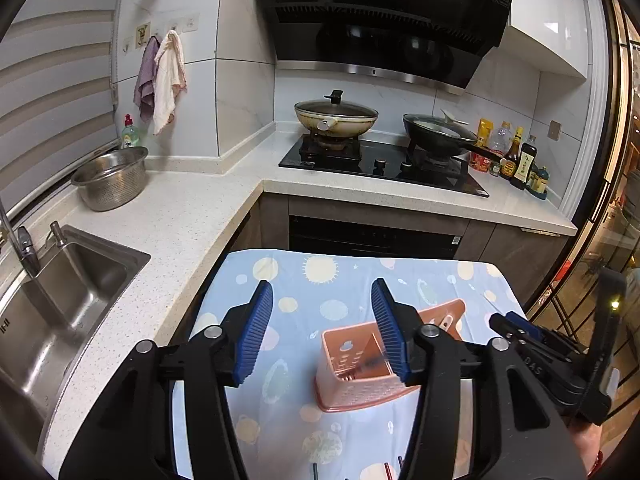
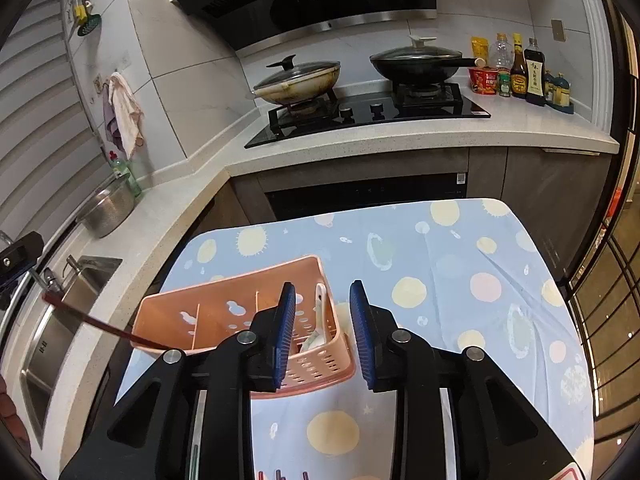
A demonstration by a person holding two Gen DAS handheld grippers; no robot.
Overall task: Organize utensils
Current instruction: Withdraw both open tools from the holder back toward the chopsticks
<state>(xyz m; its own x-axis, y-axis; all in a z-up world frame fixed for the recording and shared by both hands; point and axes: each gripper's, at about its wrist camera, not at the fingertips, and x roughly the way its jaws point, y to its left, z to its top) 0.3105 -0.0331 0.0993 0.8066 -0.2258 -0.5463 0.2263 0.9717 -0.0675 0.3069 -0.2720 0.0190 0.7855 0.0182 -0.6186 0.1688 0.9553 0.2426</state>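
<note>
A pink slotted utensil basket [image 1: 352, 380] stands on the blue patterned cloth [image 1: 304, 280]. My left gripper [image 1: 322, 296] hovers over its left end, open, with nothing between the pads; a dark blurred utensil [image 1: 370, 360] shows inside the basket beside the right pad. In the right wrist view the basket [image 2: 224, 312] lies just ahead. My right gripper [image 2: 322, 294] is open over its right end, holding nothing. A white spoon [image 2: 320, 304] stands in the right compartment. A dark red chopstick [image 2: 92, 322] slants from the basket's near left corner up to the left.
Tips of several utensils [image 2: 278, 475] peek in at the bottom edge. A steel sink [image 1: 68, 280] and a colander [image 1: 110, 178] sit on the counter to the left. The hob with two lidded pans [image 1: 336, 116] and sauce bottles [image 1: 520, 160] lies beyond the table.
</note>
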